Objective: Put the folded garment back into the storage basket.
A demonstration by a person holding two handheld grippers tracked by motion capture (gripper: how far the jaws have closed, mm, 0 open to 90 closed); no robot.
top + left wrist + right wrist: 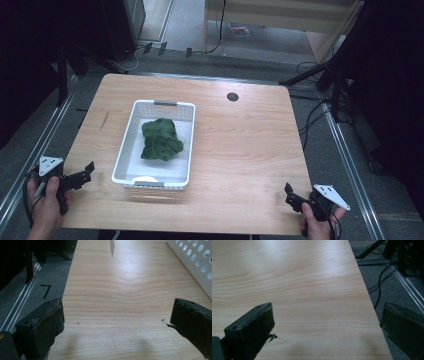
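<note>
High view showed a green cloth (pixel 161 140) inside the white basket (pixel 128 135); left gripper (pixel 86 171) and right gripper (pixel 291 195) waited either side, jaws apart.

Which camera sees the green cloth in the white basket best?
The high view: the crumpled green cloth lies in plain sight inside the white basket. The left gripper view catches just the basket's holed wall, which hides the cloth; the right gripper view looks across bare table.
</note>
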